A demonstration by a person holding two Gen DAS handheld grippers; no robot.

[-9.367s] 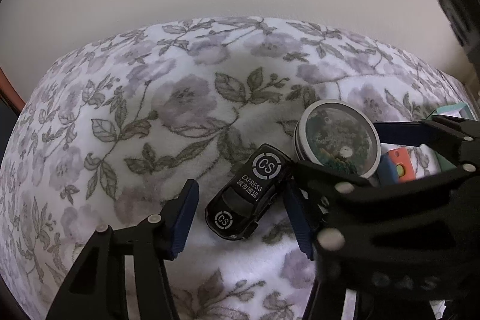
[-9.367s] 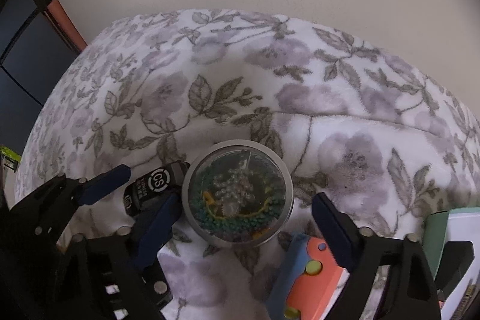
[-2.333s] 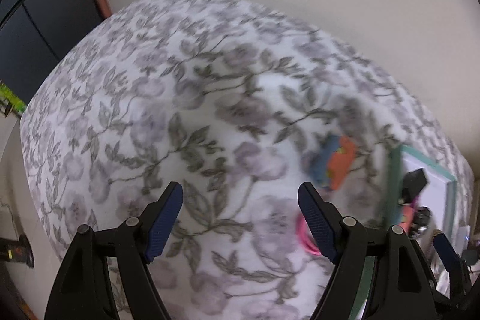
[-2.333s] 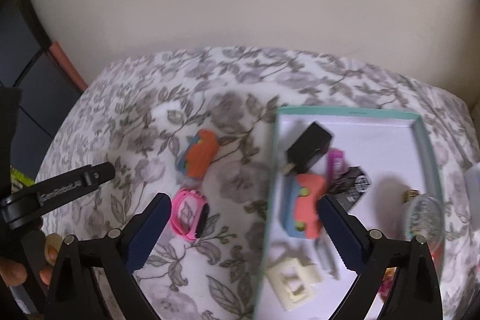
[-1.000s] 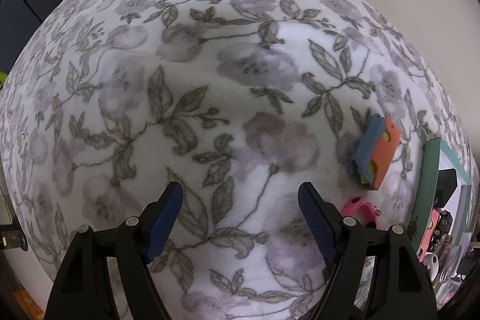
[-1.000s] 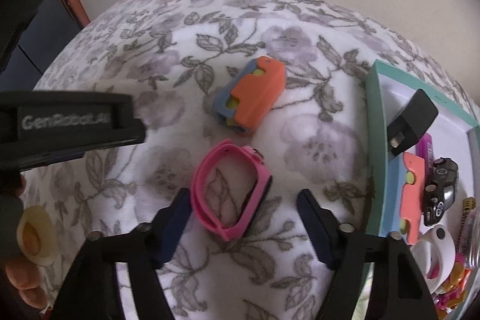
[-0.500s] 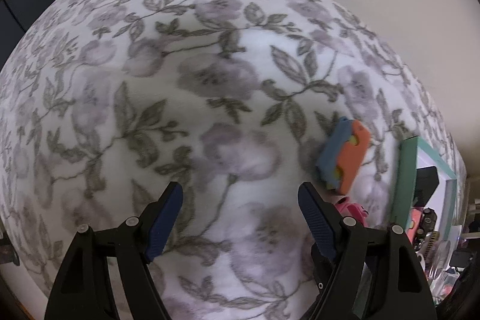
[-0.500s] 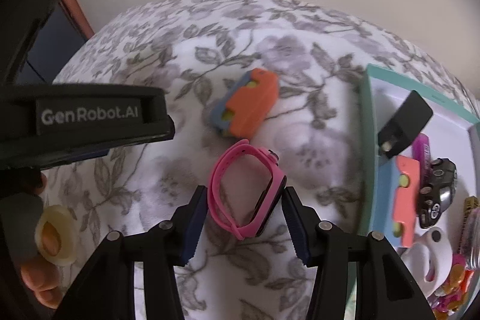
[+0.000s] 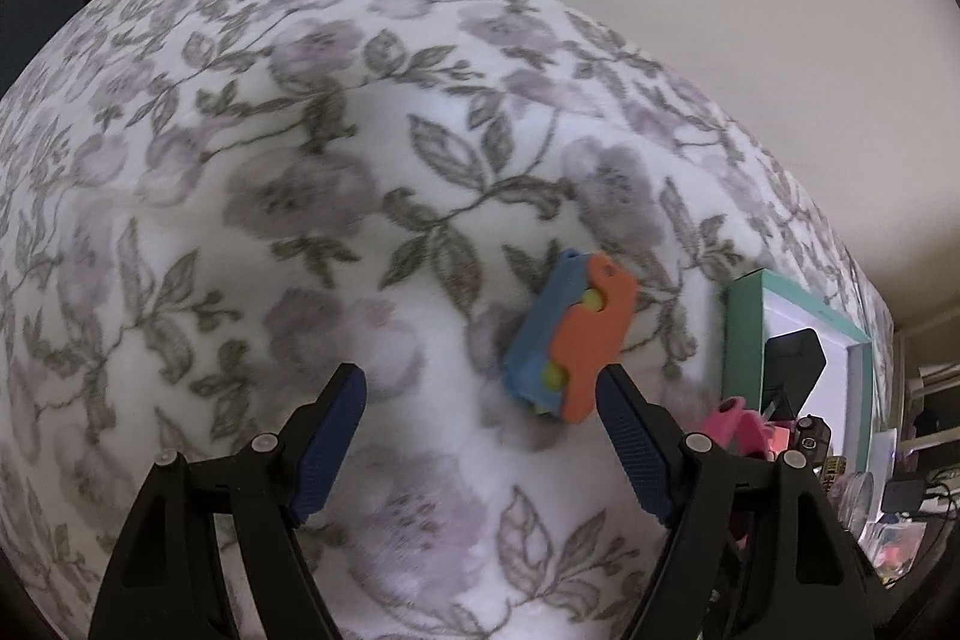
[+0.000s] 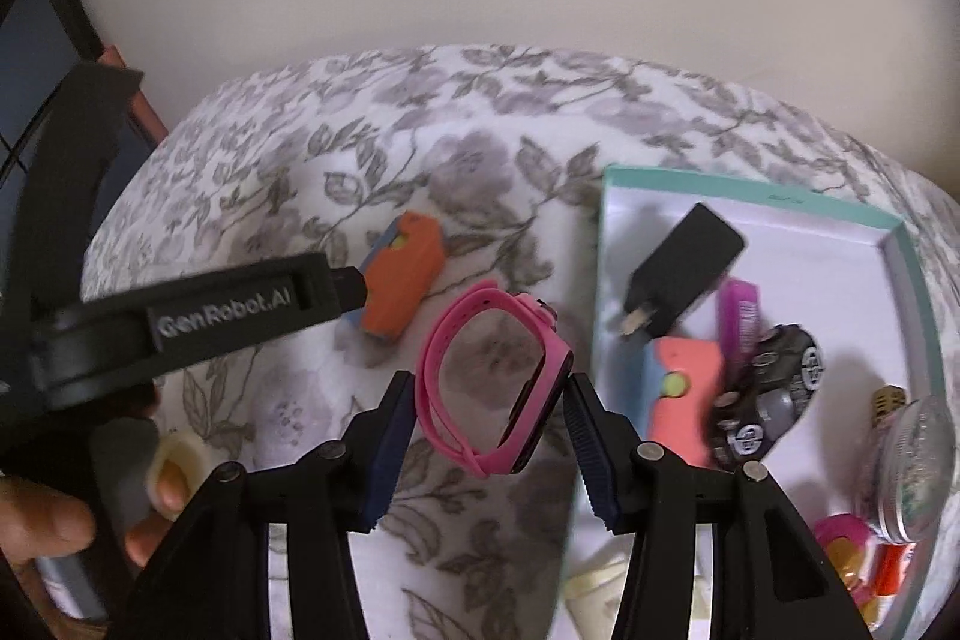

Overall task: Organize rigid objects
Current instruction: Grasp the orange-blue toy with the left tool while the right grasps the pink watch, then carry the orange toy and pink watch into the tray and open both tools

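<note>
I am gripping the pink watch (image 10: 495, 382) in my right gripper (image 10: 491, 415), its jaws having just been closing on the band, one pad on each side of the loop, and the watch looks lifted clear of the floral blanket (image 10: 420, 148). The teal tray (image 10: 744, 199) lies at about two o'clock from it, already holding a black plug (image 10: 684, 268), a toy car (image 10: 774, 394) and other small pieces, so I judge the watch is going there next. My left gripper (image 9: 480, 436) is hanging wide open and empty over the blanket, with the orange-and-blue block (image 9: 570, 337) lying at its one o'clock, just touching or nearly touching the right pad; I cannot tell which. I am likely lining it up to collect that block, the last loose piece I can see outside the tray.
</note>
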